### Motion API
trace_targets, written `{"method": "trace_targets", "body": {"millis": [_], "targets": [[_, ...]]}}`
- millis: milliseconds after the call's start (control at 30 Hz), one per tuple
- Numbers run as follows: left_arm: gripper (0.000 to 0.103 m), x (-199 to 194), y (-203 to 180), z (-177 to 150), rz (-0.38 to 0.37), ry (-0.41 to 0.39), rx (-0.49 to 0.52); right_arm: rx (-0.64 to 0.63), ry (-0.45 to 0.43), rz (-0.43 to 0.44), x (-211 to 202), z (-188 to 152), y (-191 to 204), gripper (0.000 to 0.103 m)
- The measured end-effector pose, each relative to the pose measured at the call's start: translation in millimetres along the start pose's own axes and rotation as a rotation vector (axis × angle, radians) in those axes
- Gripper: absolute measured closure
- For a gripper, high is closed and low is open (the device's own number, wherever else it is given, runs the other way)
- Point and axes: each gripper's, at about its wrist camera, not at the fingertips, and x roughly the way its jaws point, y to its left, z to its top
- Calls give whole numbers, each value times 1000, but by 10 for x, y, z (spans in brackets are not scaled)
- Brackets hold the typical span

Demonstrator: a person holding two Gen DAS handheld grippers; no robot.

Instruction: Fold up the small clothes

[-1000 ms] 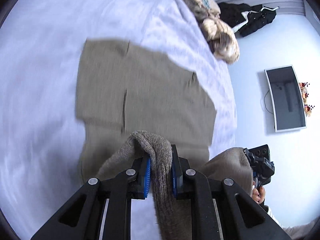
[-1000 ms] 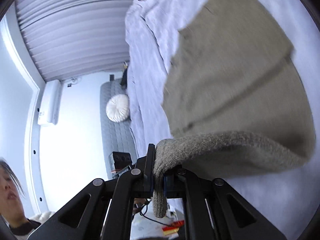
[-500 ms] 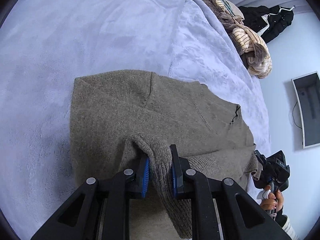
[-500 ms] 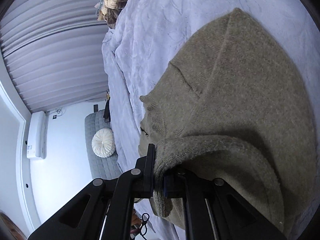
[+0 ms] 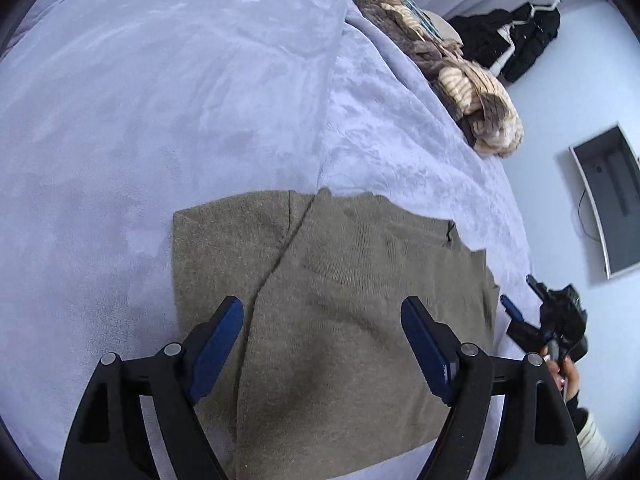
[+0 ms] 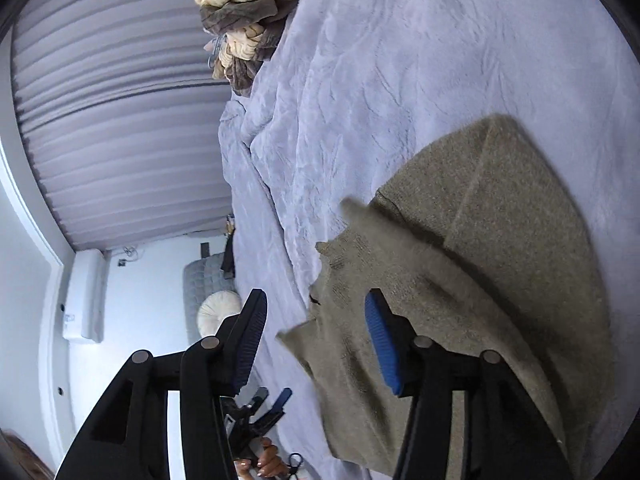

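A wide bed [image 5: 200, 92] under a pale lavender plush blanket [image 6: 400, 80] fills the room. Grey pleated curtains [image 6: 112, 120] hang past its far edge. White walls carry a flat television [image 5: 608, 200] and an air conditioner [image 6: 84, 296]. A grey quilted sofa [image 6: 200, 280] holds a round cream cushion [image 6: 218, 312]. Cool daylight.
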Motion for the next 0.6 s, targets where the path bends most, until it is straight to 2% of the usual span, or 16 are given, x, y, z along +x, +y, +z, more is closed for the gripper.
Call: {"method": "trace_targets", "body": {"millis": [100,167,233,333,367,400,433,467,533,600], "targets": [[22,182,-105,-37,75,22,54,-174,-12,-223,30,-66,194,47],[22,300,-129,31,117,5,57,-304,-24,-380,110,-77,318,47],[22,437,-116,148,134,-5,52,-407,-18,-473,249,-72,411,47],[22,684,-80,275,160,24,40,-497,3,-576,503,-16,477,47],[25,739,-81,294,177,25,46,-518,13,-613,592,5,481,47],[34,783,-91,304,208,19,58,-530,21,-647,664,27,473,52],[66,826,-109,309,238,27,78,-534,26,-676,704,30,459,63],[84,848,-120,309,247,41,86,-534,34,-704,730,34,438,93],[93,777,-151,296,227,14,103,-553,28,-686,745,37,494,93],[93,709,-193,294,259,-16,138,-645,2,-695,694,-19,655,93]]}}
